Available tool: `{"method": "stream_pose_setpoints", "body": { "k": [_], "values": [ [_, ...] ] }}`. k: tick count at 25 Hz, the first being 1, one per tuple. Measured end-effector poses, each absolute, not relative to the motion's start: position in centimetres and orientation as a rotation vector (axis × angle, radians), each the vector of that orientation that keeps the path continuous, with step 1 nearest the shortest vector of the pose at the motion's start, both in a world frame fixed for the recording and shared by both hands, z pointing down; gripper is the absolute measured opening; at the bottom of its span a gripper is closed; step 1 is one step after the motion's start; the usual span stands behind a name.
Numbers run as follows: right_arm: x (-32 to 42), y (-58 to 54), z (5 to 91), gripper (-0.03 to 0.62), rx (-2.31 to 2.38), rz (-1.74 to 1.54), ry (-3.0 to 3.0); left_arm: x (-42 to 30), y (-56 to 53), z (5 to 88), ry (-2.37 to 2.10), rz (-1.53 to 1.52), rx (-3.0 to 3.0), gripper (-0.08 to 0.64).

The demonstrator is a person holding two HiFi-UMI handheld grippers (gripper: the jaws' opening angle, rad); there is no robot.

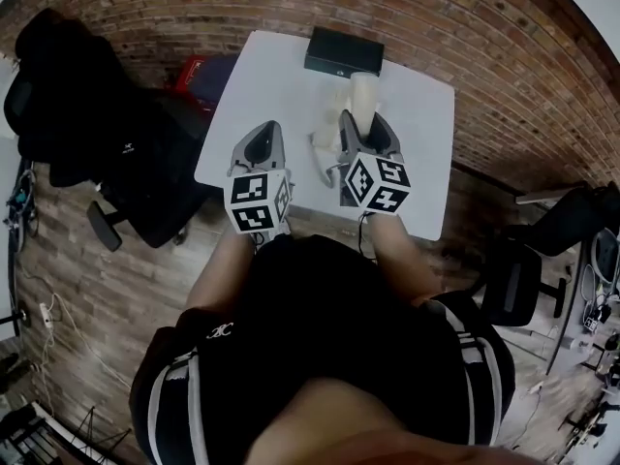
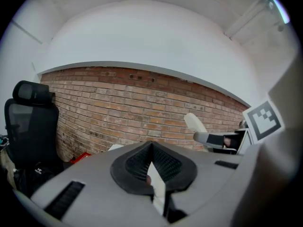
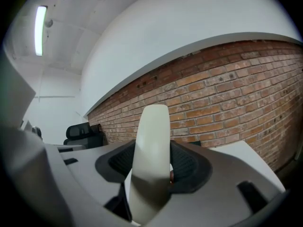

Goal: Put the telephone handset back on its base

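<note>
Handset, clamped upright in the right gripper over the white table, is best carried to the black base at the far edge and laid level, while the left gripper is seen with jaws together, empty.

A white table carries a black telephone base at its far edge.

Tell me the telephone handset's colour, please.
Cream-white plastic telephone handset, clearest in the right gripper view.
</note>
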State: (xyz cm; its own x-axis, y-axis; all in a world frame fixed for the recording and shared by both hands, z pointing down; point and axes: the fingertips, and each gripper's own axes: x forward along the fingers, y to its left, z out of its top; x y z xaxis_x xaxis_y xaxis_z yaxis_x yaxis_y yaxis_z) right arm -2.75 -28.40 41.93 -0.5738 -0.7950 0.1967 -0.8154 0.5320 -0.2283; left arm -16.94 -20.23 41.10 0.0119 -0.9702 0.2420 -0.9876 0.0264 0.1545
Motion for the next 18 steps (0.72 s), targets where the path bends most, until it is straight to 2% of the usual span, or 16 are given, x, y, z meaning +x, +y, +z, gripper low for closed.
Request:
{"method": "stream_pose_setpoints", "body": {
  "k": [18],
  "values": [
    [-5.9,-37.9,52.2,0.204,1.672,0.790,-2.254,-22.0,-31.3,44.9,-1.732,0.179,2.169,-0.005]
  ]
}}
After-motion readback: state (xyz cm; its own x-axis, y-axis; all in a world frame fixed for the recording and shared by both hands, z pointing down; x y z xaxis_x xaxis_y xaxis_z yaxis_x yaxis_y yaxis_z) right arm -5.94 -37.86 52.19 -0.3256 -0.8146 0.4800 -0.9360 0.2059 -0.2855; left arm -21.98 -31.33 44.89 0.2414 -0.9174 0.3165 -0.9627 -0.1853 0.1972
